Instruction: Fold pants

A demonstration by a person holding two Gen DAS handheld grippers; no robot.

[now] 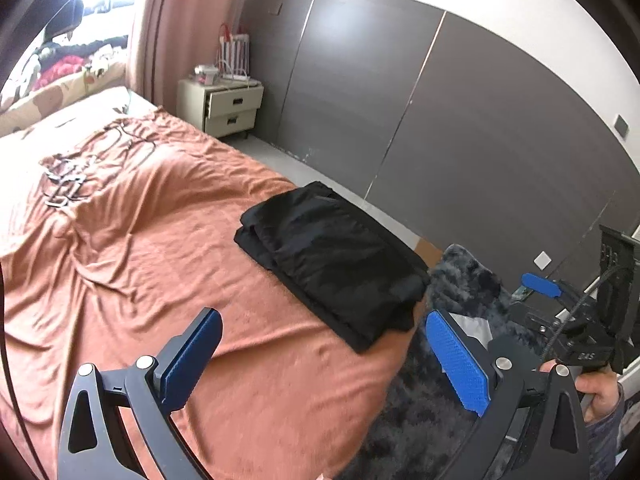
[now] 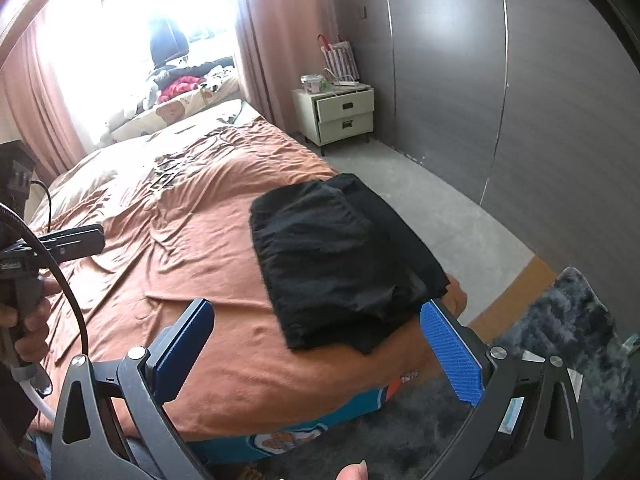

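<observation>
Black pants (image 1: 332,264) lie folded in compact stack near corner of bed (image 1: 160,240), on rust-orange cover. Left gripper (image 1: 320,356) and right gripper (image 2: 316,356) hover above, jaws spread wide, nothing between them. Folding looks complete; next move likely only straightening or stepping back.

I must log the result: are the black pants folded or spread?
Folded: the black pants lie as a compact layered stack near the bed corner.
</observation>
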